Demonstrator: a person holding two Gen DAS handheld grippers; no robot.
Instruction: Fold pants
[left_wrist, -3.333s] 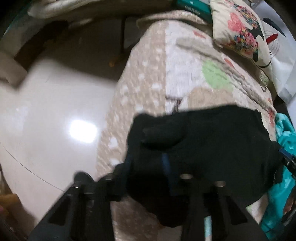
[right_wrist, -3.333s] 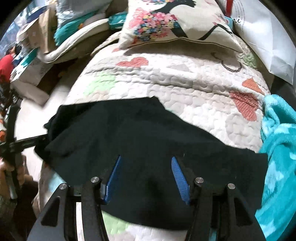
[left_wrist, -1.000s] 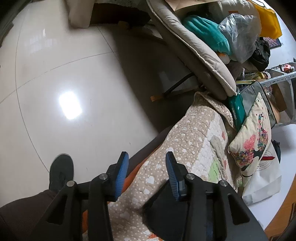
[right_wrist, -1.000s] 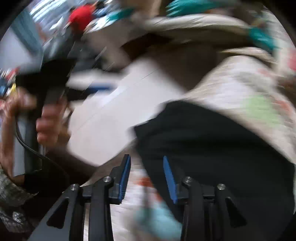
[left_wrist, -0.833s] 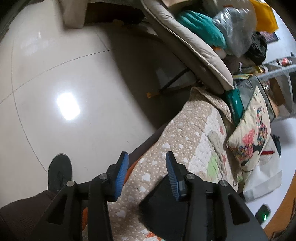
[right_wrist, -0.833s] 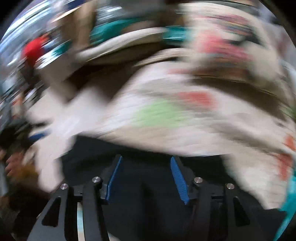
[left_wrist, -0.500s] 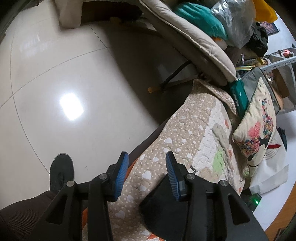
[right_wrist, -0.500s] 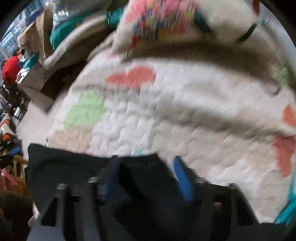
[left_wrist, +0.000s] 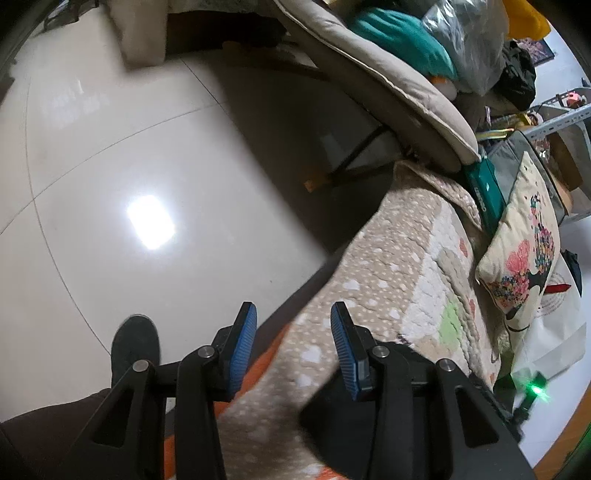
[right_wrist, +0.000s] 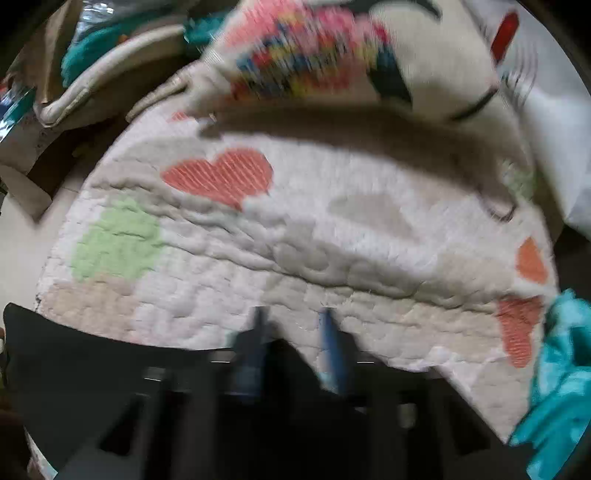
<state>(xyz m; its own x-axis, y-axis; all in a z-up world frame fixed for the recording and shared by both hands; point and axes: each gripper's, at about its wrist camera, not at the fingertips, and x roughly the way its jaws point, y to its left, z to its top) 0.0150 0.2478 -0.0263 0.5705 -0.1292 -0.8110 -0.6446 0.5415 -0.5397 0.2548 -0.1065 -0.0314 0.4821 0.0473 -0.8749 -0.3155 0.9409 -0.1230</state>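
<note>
The black pants (right_wrist: 92, 373) lie folded on the quilted bed cover (right_wrist: 332, 236), near its front edge. In the right wrist view my right gripper (right_wrist: 293, 332) is blurred, open and empty, its blue fingertips (right_wrist: 328, 332) over the far edge of the pants. In the left wrist view my left gripper (left_wrist: 291, 332) is open and empty, held off the bed's left side over the hanging quilt (left_wrist: 391, 266). A corner of the black pants (left_wrist: 325, 417) shows under its right finger.
A floral pillow (right_wrist: 332, 55) lies at the bed's far end, also in the left wrist view (left_wrist: 524, 243). A teal blanket (right_wrist: 557, 376) lies at the right. The glossy tiled floor (left_wrist: 129, 177), a person's black shoe (left_wrist: 135, 343) and a cluttered lounger (left_wrist: 388, 74) are to the left.
Both grippers have let go of the pants since the earliest frames. The right gripper swung fast over the bed and now points at the pillow. The left gripper has held almost still.
</note>
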